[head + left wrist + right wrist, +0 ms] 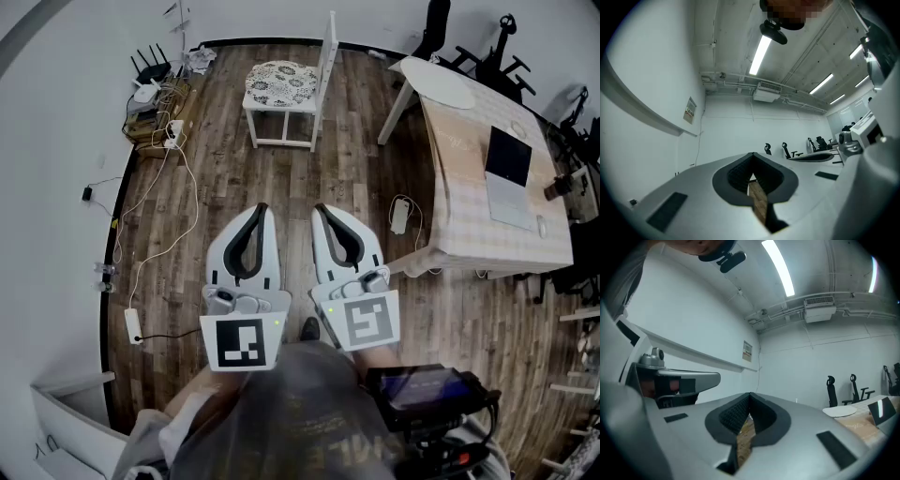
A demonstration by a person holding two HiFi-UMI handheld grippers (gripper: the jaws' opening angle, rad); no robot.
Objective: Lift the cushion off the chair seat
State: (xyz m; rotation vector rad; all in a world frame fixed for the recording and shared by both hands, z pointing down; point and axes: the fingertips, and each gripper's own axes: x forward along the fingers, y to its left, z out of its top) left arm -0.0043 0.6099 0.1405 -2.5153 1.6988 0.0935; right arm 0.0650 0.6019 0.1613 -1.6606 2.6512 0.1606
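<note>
Left gripper: the white two-jaw left gripper [260, 208] sits at lower centre, jaws together, holding nothing.
Right gripper: the white two-jaw right gripper [321, 208] is just beside it, also closed and empty.
Cushion: the pale, dark-patterned flat cushion [280, 82] lies on the seat of the white wooden chair [324, 58] at upper centre, well apart from both.
Handling: probably light, soft and floppy; pinch the near edge, one gripper at each corner.
</note>
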